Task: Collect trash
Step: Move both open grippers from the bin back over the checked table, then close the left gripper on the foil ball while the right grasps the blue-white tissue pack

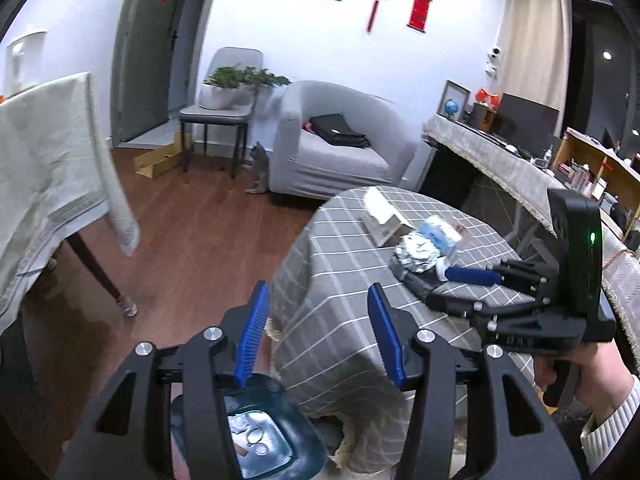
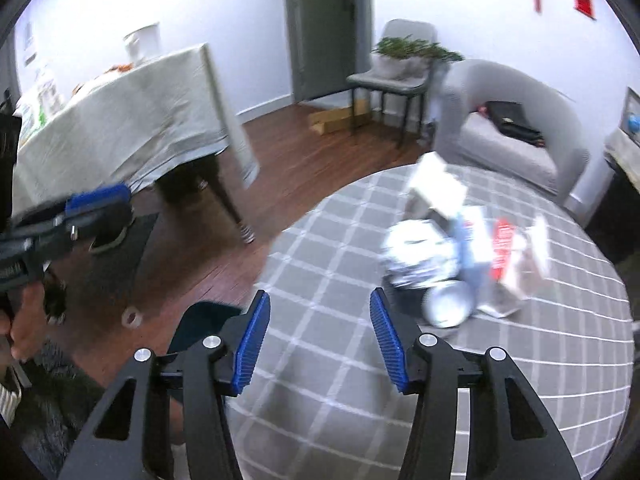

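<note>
A pile of trash lies on the round table with the grey checked cloth: a crumpled foil ball, a blue tissue pack and a white box. In the right wrist view the pile is blurred: foil, a red and white wrapper, a white box. My left gripper is open and empty at the table's edge, above a dark teal bin with some scraps inside. My right gripper is open and empty over the cloth, left of the pile; it also shows in the left wrist view close to the foil.
A dining table with a pale cloth stands to the left over a wood floor. A grey armchair, a chair with a plant and a cat are behind. A long draped counter runs on the right.
</note>
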Demonstrator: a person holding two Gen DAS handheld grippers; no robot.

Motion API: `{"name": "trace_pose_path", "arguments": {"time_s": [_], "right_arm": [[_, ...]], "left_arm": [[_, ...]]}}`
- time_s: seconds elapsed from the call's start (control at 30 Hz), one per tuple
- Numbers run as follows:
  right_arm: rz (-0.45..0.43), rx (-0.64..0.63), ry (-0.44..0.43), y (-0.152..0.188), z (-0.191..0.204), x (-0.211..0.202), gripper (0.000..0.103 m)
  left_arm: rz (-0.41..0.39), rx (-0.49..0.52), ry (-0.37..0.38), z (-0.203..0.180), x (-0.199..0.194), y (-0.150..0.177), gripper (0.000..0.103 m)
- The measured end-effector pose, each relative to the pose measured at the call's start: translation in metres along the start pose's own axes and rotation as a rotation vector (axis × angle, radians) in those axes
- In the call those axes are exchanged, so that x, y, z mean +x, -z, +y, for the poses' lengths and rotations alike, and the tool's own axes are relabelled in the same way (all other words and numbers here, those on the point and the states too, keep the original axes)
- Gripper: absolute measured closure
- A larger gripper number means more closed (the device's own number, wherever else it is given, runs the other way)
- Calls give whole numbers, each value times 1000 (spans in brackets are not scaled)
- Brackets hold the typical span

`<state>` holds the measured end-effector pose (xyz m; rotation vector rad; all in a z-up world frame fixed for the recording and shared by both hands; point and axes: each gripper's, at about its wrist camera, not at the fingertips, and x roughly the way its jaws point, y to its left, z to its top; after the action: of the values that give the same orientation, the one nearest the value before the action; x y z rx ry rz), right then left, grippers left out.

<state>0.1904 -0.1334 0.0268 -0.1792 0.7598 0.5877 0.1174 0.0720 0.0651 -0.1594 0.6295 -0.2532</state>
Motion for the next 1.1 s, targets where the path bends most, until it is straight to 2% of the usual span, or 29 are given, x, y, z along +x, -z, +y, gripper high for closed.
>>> {"name": "trace_pose_path", "arguments": {"time_s": [0.37, 0.57, 0.77, 1.1], "right_arm": [[-44, 96, 63, 2, -61, -13, 53], [-60, 139, 72, 7, -83, -19, 53], [-58, 157, 56, 11, -97, -20, 54], [-55, 140, 24, 17, -99, -20, 54]], "left_arm": [[55, 19, 72, -32, 49, -10, 51], [77, 91, 89, -59, 77, -17, 51], [115, 112, 108, -75, 111, -17, 51], [161, 54, 156, -87, 149, -21, 52]]}}
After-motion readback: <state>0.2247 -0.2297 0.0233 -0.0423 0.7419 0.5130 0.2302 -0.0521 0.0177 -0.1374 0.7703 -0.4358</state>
